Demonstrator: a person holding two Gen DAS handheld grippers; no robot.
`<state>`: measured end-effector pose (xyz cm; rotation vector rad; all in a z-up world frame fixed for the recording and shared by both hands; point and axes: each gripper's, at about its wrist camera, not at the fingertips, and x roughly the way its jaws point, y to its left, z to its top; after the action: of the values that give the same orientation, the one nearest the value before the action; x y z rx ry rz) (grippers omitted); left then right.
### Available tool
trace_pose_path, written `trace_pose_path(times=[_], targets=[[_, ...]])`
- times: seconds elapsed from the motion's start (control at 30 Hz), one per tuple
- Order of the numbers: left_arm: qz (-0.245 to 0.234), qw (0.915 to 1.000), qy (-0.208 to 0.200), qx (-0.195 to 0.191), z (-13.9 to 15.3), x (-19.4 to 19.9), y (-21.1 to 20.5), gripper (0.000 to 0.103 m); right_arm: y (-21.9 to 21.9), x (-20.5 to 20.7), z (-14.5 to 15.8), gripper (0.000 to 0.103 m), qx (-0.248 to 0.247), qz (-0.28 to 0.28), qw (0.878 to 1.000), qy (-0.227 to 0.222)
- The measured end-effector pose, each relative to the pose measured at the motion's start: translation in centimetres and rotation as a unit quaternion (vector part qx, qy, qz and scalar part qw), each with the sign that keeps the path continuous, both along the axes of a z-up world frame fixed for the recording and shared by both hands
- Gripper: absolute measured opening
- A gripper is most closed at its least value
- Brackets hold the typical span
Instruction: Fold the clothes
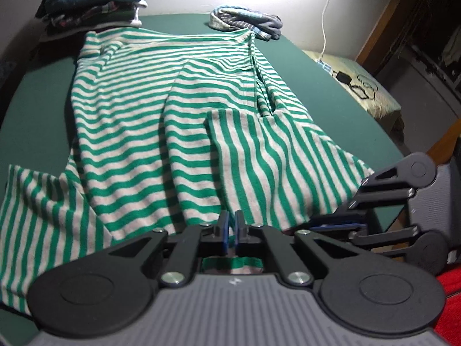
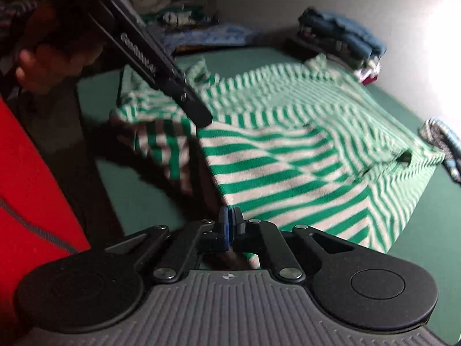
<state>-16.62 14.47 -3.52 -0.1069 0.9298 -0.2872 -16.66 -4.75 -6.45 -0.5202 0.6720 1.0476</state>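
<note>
Left tool (image 1: 232, 225): grey ribbed housing, black linkage arms, silver screws, round black discs either side, blue pads. Right tool (image 2: 230, 222): same build. Person wore a red garment (image 2: 31, 190) with a grey cord.

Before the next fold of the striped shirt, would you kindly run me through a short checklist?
1. Left gripper shut on the shirt hem: ok.
2. Right gripper shut on the hem: fingers closed, fabric hard to see, cannot tell.
3. One sleeve already folded onto the body: ok.
4. Other sleeve folded in: not ok, it lies spread out.
5. Folded stack and small bundle lie beyond the shirt's far edge: ok.
</note>
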Motion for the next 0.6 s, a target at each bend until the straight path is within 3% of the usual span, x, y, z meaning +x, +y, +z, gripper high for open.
trace_pose_path(times=[0.07, 0.17, 0.3, 0.47, 0.6], targets=[[-0.002, 0.9998, -0.021, 0.008, 0.9, 0.3, 0.3, 0.002, -1.1, 0.3, 1.0, 0.015, 0.013, -0.013, 1.0, 0.017], [-0.006, 0.9988, -0.048, 0.004, 1.9, 1.5, 0.4, 0.002, -4.1, 1.7, 3.0, 0.016, 0.058, -0.105, 0.992, 0.029], [-0.044, 0.9979, -0.046, -0.007, 0.6, 4.2, -2.2, 0.002, -6.2, 3.7, 1.7, 0.011, 0.008, -0.225, 0.974, 0.023], [-0.081, 0.9965, 0.002, 0.021, -3.4, 6.3, -4.9, 0.003, -6.9, 4.2, 0.0, 0.011, -0.058, -0.254, 0.964, 0.054], [-0.093, 0.9955, -0.001, 0.019, -2.9, 7.3, -5.0, 0.008, -8.3, 7.5, 2.8, 0.013, -0.022, -0.27, 0.962, 0.043]])
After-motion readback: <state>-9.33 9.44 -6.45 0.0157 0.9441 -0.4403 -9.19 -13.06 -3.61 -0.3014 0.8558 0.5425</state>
